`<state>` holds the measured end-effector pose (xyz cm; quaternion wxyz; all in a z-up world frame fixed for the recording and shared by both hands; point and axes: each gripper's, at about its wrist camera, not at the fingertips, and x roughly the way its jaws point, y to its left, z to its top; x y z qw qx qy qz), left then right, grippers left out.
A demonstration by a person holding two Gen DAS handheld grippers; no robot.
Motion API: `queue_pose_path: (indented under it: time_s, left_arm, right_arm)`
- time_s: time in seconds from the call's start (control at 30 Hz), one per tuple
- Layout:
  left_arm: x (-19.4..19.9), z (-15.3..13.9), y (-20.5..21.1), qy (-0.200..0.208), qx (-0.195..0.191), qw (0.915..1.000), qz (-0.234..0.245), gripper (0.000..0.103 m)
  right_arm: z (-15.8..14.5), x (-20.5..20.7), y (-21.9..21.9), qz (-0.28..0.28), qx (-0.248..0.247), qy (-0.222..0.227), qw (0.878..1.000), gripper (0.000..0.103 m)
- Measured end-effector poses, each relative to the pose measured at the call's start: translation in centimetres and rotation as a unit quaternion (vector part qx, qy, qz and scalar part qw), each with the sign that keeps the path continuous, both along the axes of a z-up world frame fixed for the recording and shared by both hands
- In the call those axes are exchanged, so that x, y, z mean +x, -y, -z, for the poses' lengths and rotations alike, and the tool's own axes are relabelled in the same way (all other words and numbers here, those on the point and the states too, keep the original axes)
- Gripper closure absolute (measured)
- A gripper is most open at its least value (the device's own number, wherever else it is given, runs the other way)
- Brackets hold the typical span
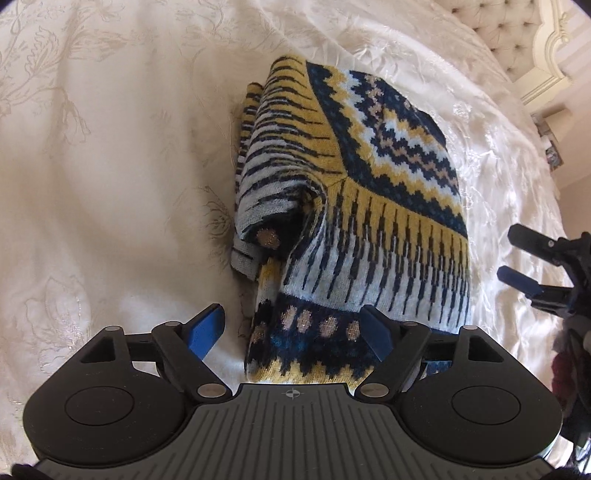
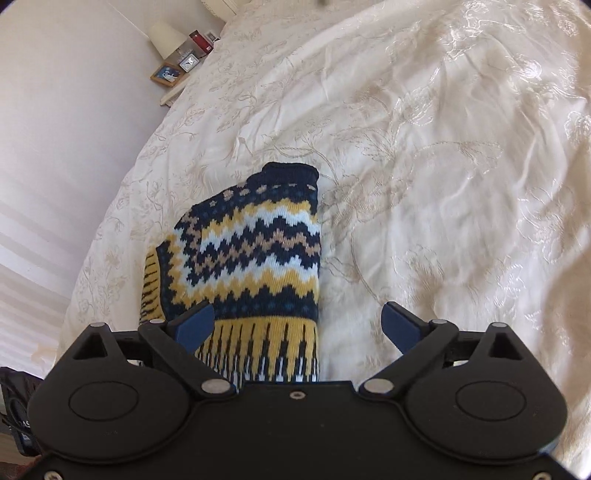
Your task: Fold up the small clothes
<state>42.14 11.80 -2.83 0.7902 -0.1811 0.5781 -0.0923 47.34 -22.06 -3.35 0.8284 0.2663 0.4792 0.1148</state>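
A small knitted sweater [image 1: 369, 192] in navy, yellow, pale blue and tan zigzags lies folded on a cream bedspread [image 1: 110, 166]. One sleeve is doubled over its left side, showing the striped inside. My left gripper [image 1: 295, 332] hovers open over the sweater's near hem, its blue pads wide apart and holding nothing. In the right wrist view the same sweater [image 2: 251, 254] lies ahead and to the left, collar at the far end. My right gripper [image 2: 299, 325] is open and empty, straddling the sweater's right edge. The right gripper [image 1: 517, 258] also shows at the right of the left wrist view.
The embroidered bedspread [image 2: 443, 147] spreads wide to the right and beyond the sweater. A tufted headboard [image 1: 498, 33] stands at the far right. A bedside shelf with a lamp [image 2: 166, 37], a small clock [image 2: 189, 63] and a framed picture [image 2: 168, 74] sits by the wall.
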Motion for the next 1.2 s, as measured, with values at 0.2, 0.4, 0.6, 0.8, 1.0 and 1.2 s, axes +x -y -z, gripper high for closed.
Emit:
queue_pose_path:
  time_s: [0.2, 0.4, 0.6, 0.8, 1.0, 1.2]
  left_arm:
    - [0.9, 1.9, 0.5, -0.023, -0.035, 0.9991, -0.003, 0.019]
    - [1.6, 2.9, 0.6, -0.027, -0.072, 0.9970, -0.004, 0.011]
    - [2.2, 3.3, 1.3, -0.022, -0.090, 0.9957, 0.009, 0.001]
    - [2.6, 3.1, 1.9, -0.031, -0.087, 0.9957, 0.006, 0.001]
    - [2.9, 3.2, 1.2, -0.037, -0.147, 0.9884, 0.003, 0.041]
    - [2.9, 1.5, 2.7, -0.019, -0.159, 0.9859, 0.051, 0.057]
  right_arm:
    - [2.0, 3.5, -0.5, -0.037, 0.016, -0.011, 0.999, 0.003]
    - [4.6, 6.5, -1.8, -0.080, 0.060, -0.027, 0.995, 0.003]
    - [6.2, 8.7, -3.7, -0.116, 0.093, -0.029, 0.988, 0.002]
    - [6.7, 9.4, -4.6, -0.125, 0.100, -0.028, 0.987, 0.000]
    - [5.9, 7.8, -3.3, -0.115, 0.076, -0.032, 0.990, 0.053]
    - [3.1, 4.6, -2.2, -0.082, 0.083, -0.008, 0.993, 0.059]
